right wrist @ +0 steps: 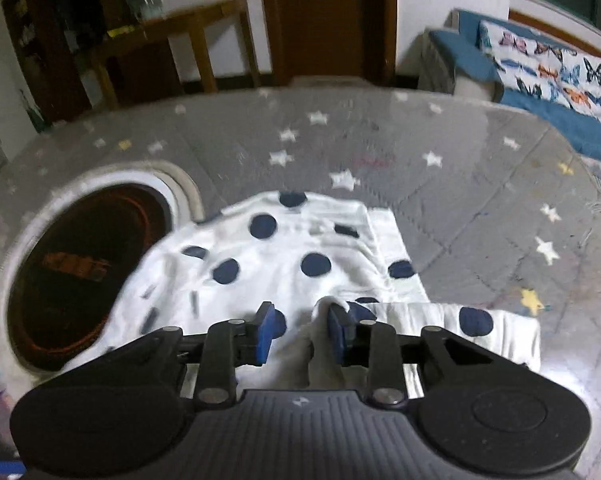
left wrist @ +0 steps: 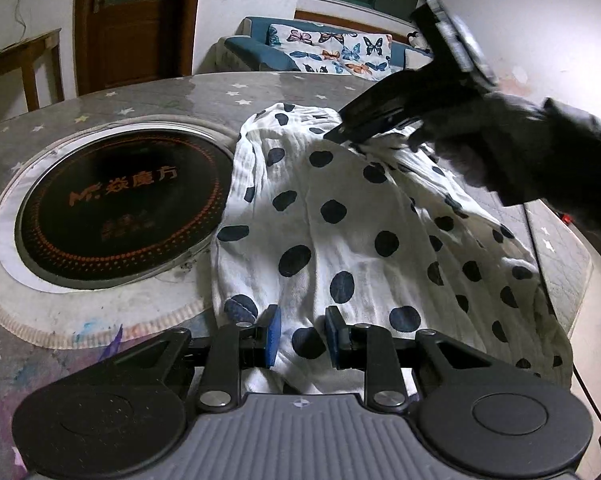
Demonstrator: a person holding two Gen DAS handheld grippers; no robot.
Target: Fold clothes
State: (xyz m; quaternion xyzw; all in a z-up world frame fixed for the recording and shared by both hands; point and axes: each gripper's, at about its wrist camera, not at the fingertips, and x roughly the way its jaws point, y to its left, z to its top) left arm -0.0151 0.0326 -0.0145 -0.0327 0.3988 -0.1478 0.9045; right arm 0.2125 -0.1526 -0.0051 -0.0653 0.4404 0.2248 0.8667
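Observation:
A white garment with dark blue polka dots [left wrist: 340,216] lies bunched on the grey star-patterned table [left wrist: 140,96]. My left gripper [left wrist: 300,336] is open, its blue pads [left wrist: 274,332] either side of the garment's near edge. My right gripper [left wrist: 340,132], held by a dark-gloved hand, is over the garment's far part. In the right wrist view the garment [right wrist: 268,256] lies below my right gripper [right wrist: 300,332], which is open, with a fold of cloth against the right pad [right wrist: 334,332].
A round black induction hob [left wrist: 120,204] is set into the table left of the garment, also in the right wrist view [right wrist: 84,276]. A blue sofa with a butterfly cover [left wrist: 332,52] stands beyond the table. A wooden side table [right wrist: 180,44] and door stand behind.

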